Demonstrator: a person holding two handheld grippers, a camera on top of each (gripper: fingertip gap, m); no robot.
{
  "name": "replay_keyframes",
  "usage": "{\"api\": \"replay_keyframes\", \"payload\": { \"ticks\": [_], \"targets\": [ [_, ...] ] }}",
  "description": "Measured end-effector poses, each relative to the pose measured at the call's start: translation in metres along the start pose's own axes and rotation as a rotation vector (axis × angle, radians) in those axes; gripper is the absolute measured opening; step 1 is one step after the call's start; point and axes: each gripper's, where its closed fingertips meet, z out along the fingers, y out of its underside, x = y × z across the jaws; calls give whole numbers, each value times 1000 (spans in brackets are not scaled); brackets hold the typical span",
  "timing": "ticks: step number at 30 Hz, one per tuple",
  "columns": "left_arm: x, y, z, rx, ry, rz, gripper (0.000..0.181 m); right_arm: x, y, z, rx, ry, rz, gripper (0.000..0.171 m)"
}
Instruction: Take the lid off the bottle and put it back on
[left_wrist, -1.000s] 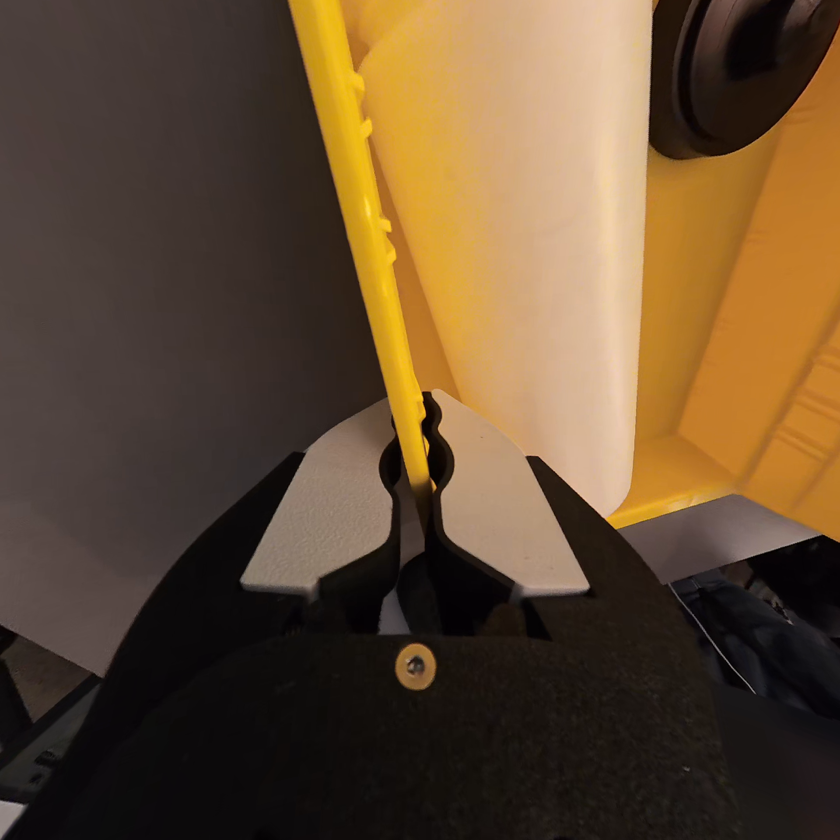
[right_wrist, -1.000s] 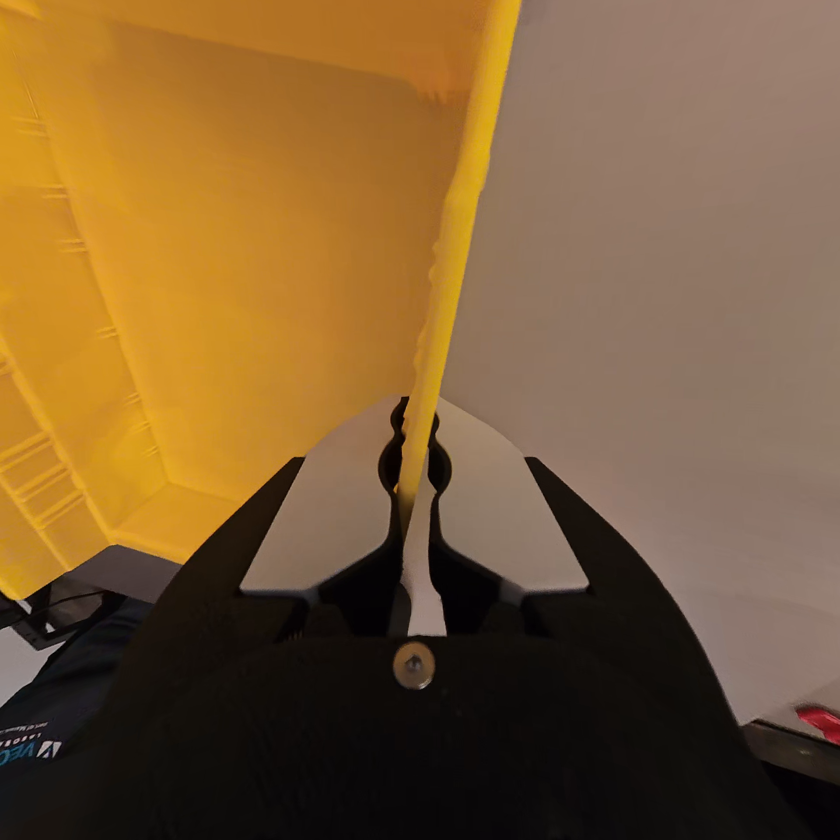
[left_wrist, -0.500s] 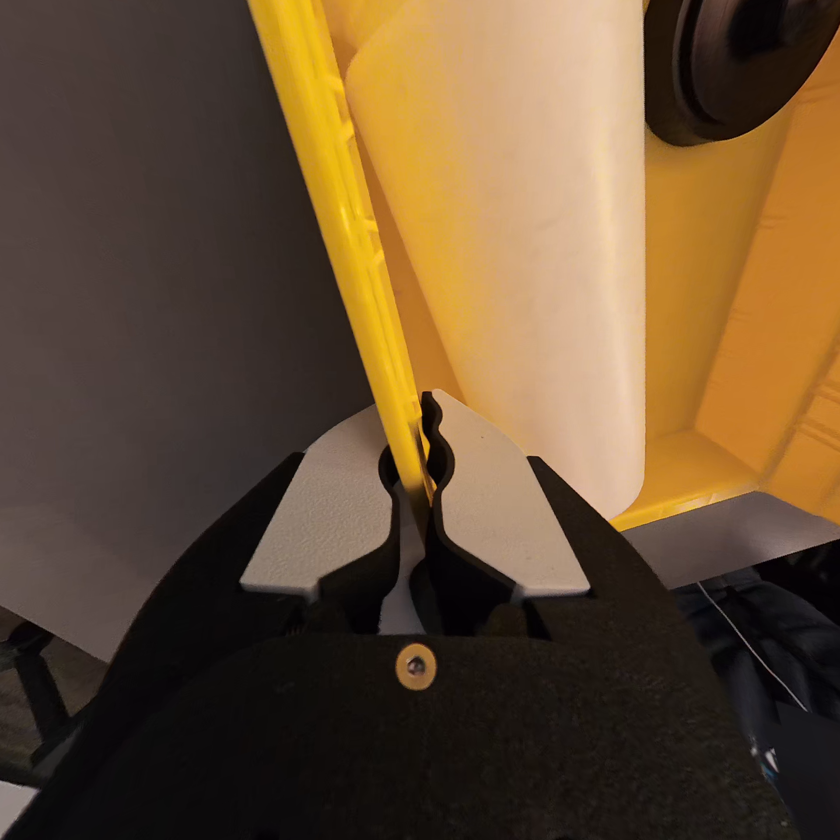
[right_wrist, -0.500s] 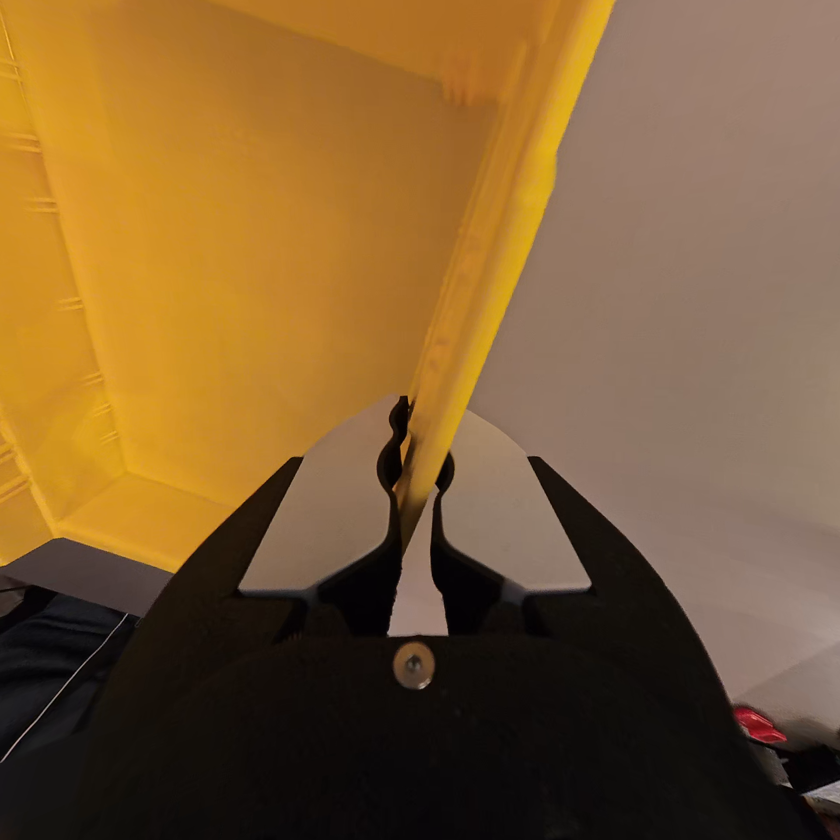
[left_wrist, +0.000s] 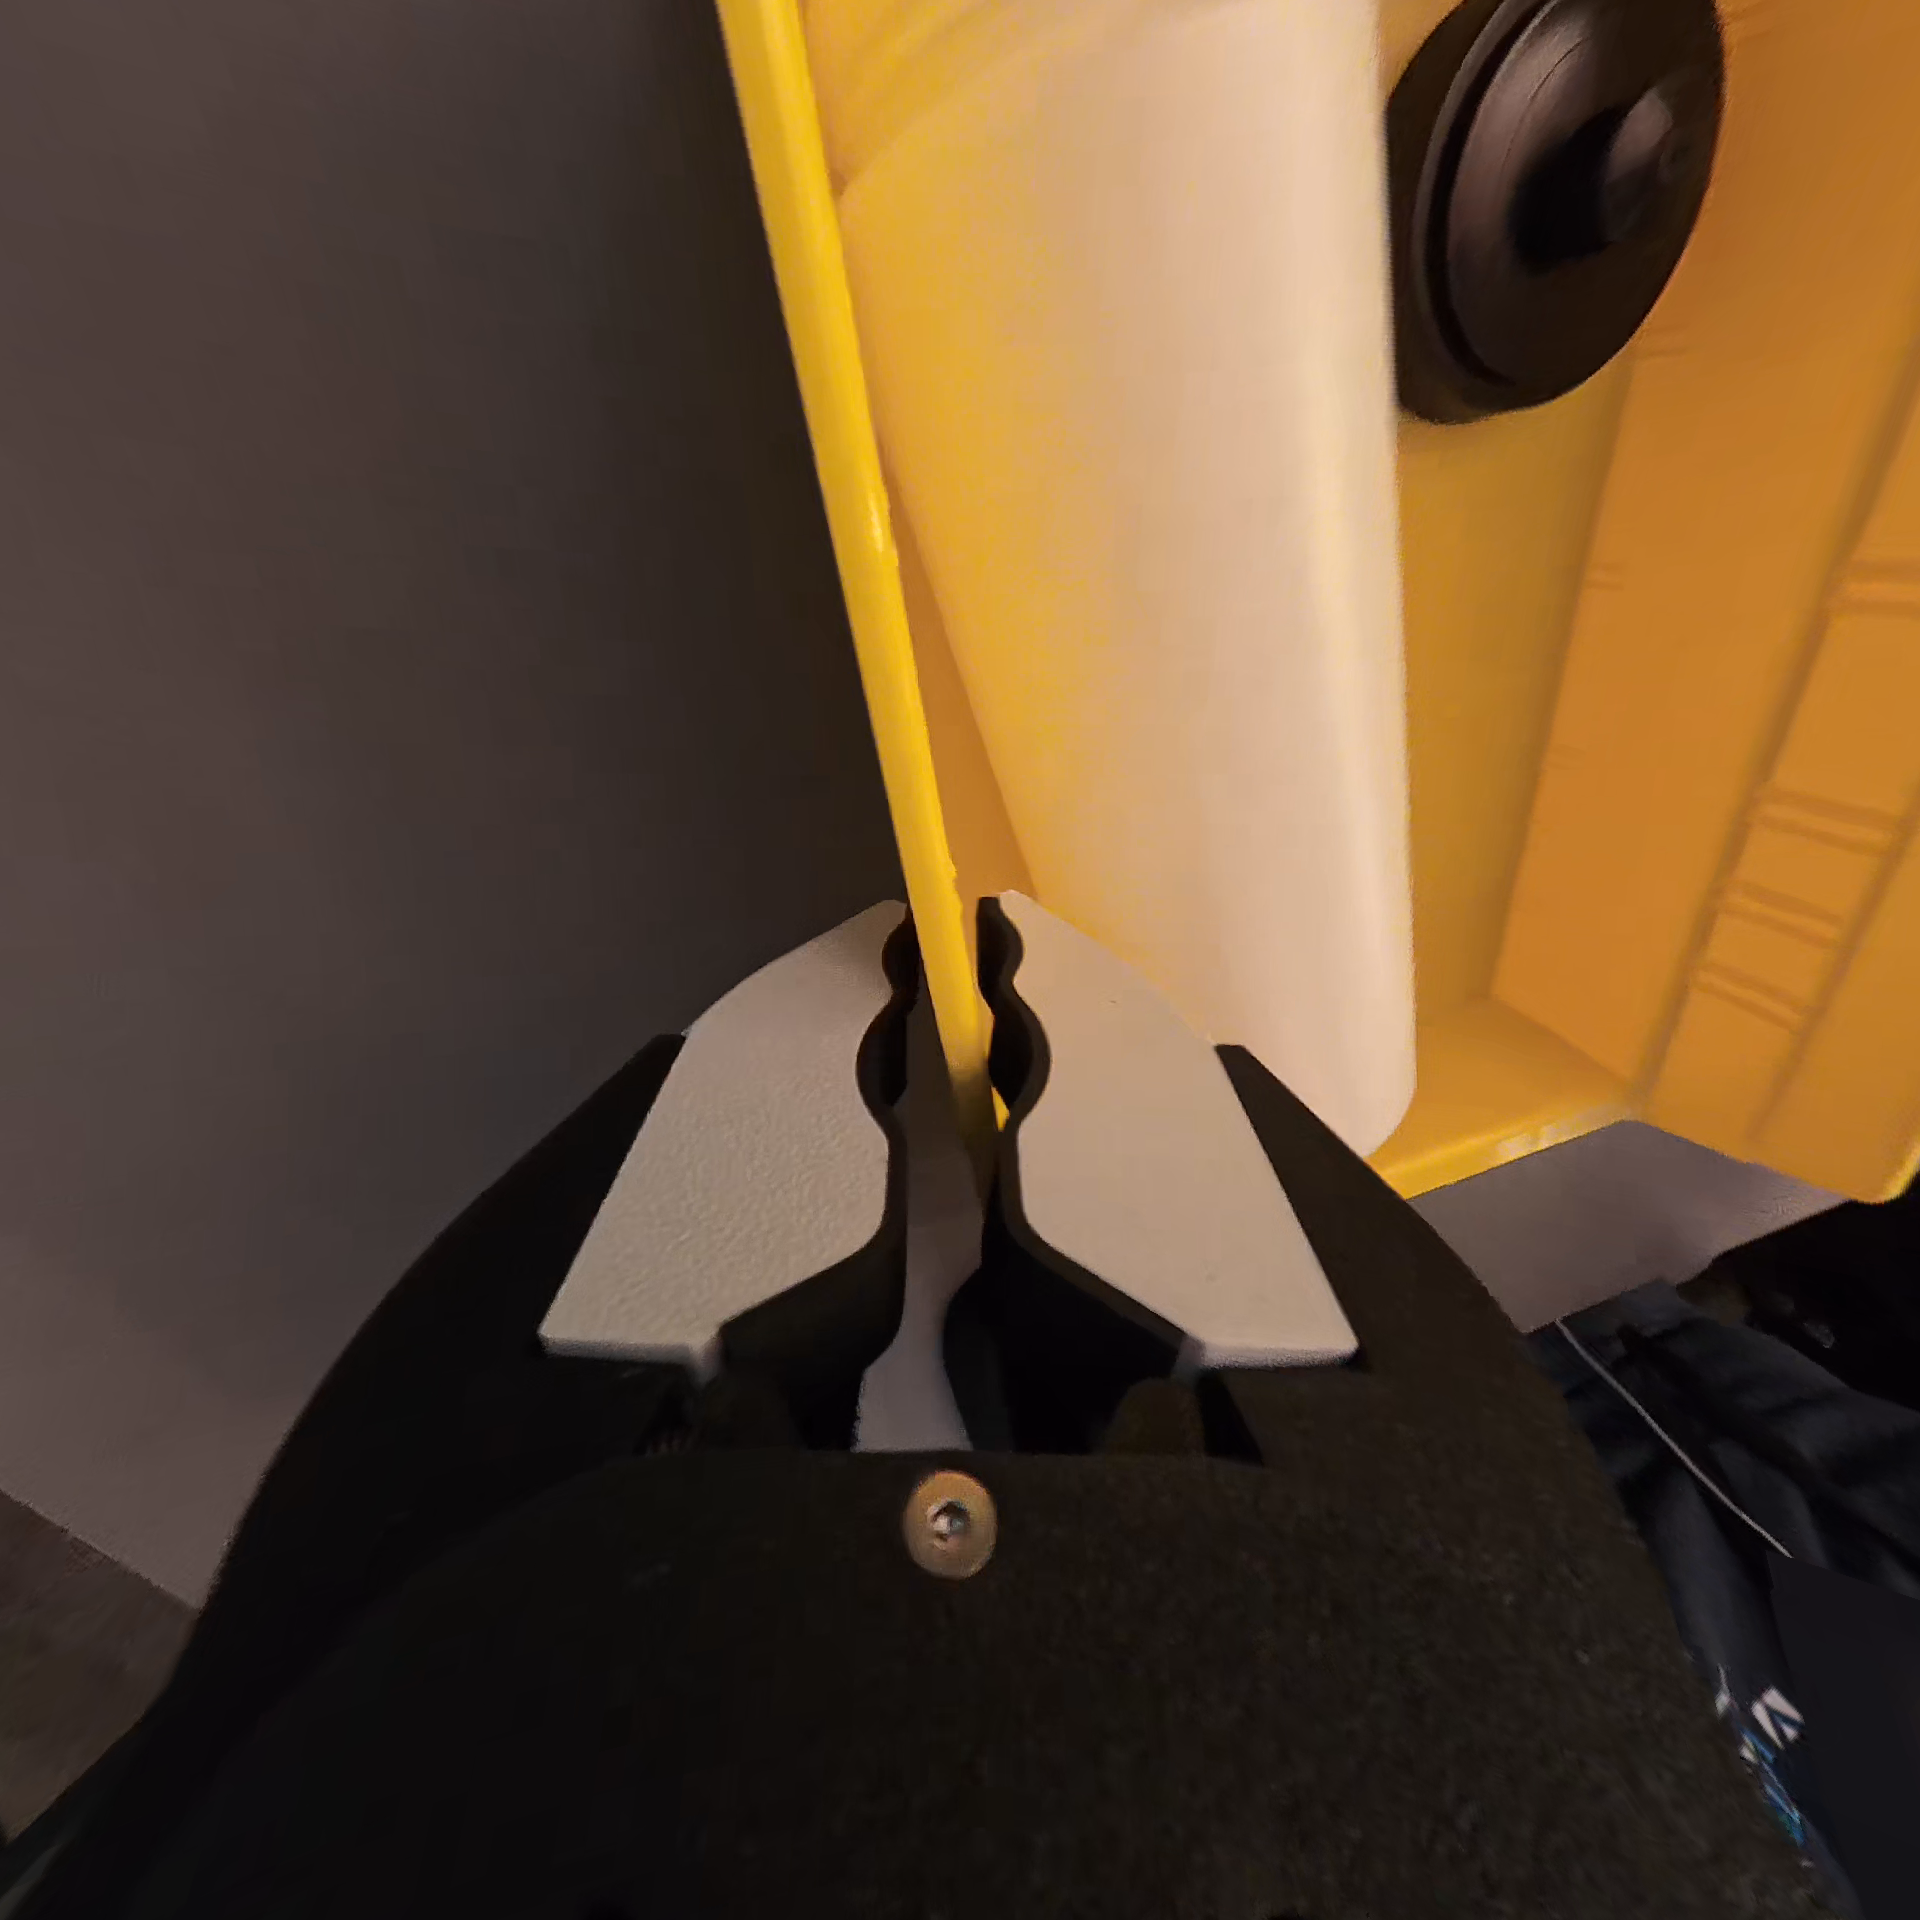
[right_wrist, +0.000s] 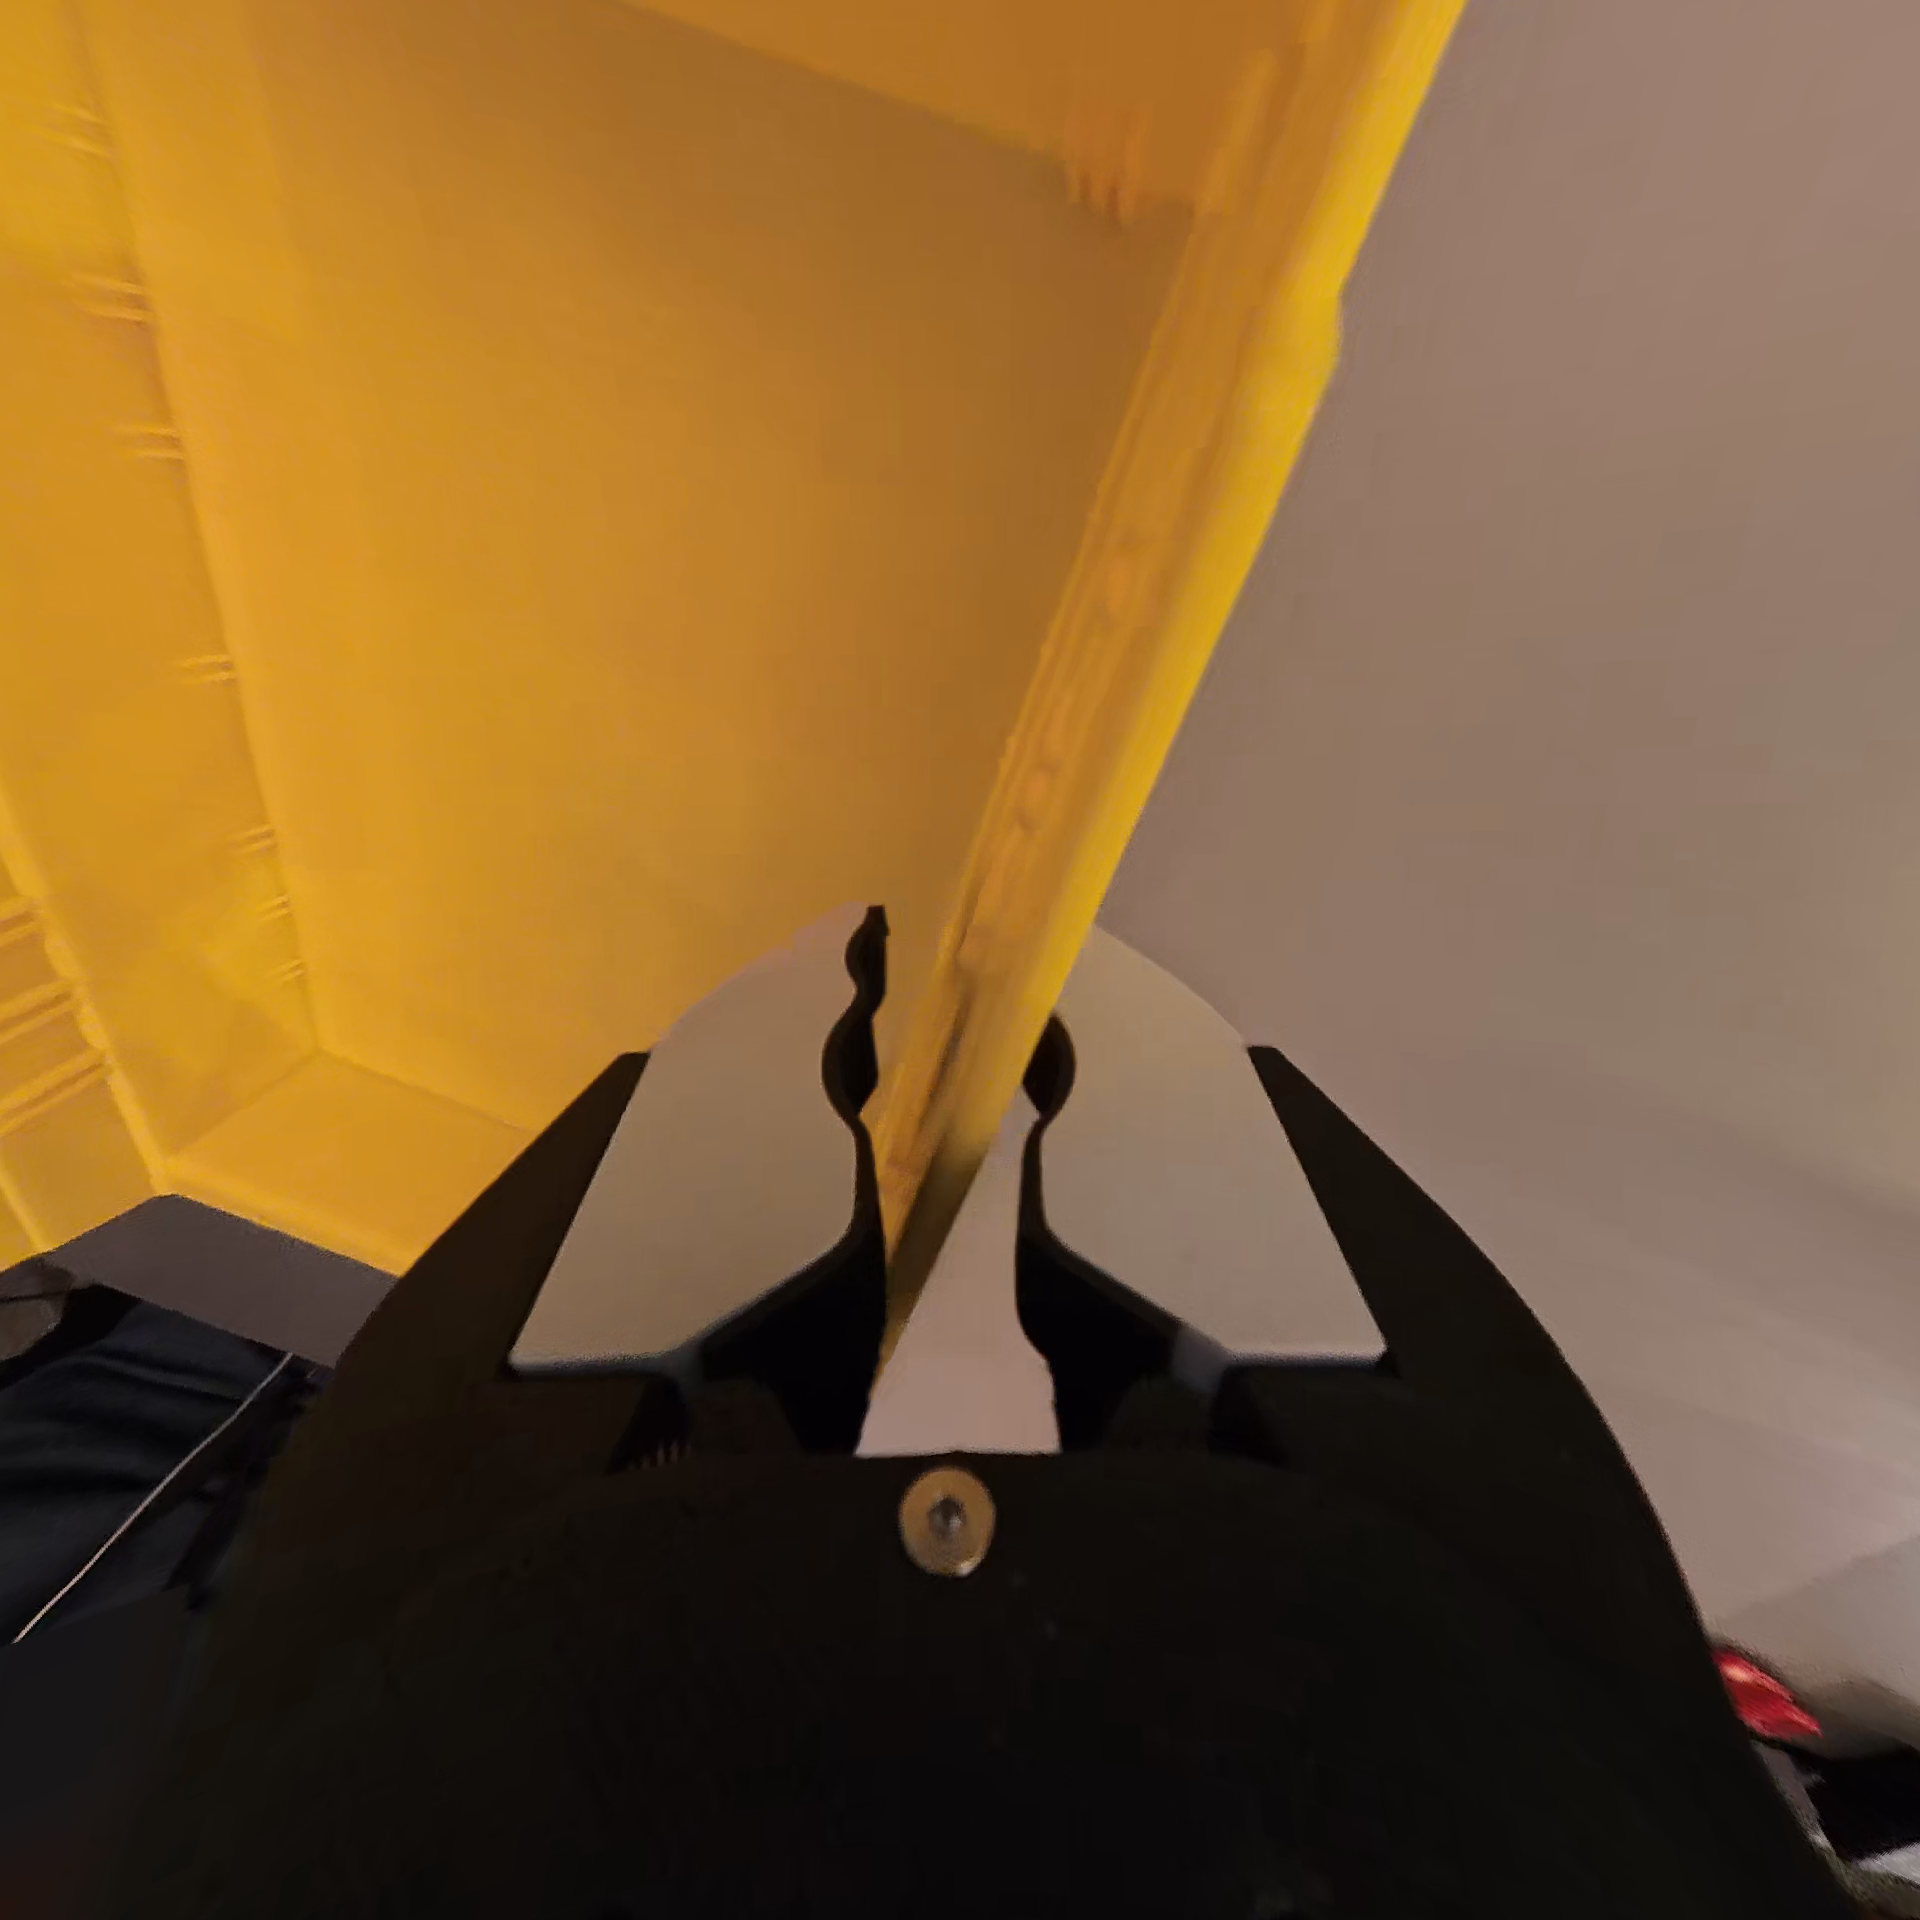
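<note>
Grey tabletop (left_wrist: 364, 623) lies under both views, with dark fabric at its near edge. Nearest the left camera, the left gripper (left_wrist: 948, 935) is nearly closed on the thin rim of a yellow bin (left_wrist: 1662, 831), its pale fingers (left_wrist: 1122, 1122) either side of the wall. Just beyond, inside the bin, the white bottle (left_wrist: 1143, 520) lies against that wall, and farther in sits its black lid (left_wrist: 1548, 197); whether it is fully seated cannot be told. On the opposite side, the right gripper (right_wrist: 966, 935) straddles the bin's other rim (right_wrist: 1143, 644), jaws parted wider, the rim touching the right finger. Beyond it the yellow interior looks blurred.
</note>
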Motion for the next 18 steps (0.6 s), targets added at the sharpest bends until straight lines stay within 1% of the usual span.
{"api": "replay_keyframes", "payload": {
  "ticks": [2,4,5,6,7,9,11,13,15,18],
  "targets": [
    [6,-10,-16,90,21,-3,17,3,-5,-11,70,25,-2,27],
    [11,-18,-34,168,-5,8,29,6,-12,-31,183,63,-9,27],
    [16,-23,-41,205,-26,28,38,4,-18,-45,266,74,-14,27],
    [23,-27,-47,238,-47,50,49,2,-27,-61,372,89,-25,27],
    [31,-30,-51,265,-65,75,56,-2,-35,-81,497,104,-37,27],
    [53,-37,-53,303,-92,123,56,-21,-48,-123,744,78,-59,27],
    [69,-40,-44,281,-143,134,56,-47,-52,-156,934,14,-100,31],
    [71,-35,-26,182,-234,123,55,-67,-52,-171,1007,-33,-116,39],
    [61,-36,-12,111,-336,106,50,-83,-49,-171,984,-71,-151,41],
    [57,-47,1,104,-334,40,52,-96,-46,-165,973,-92,-208,41]
  ]
}}
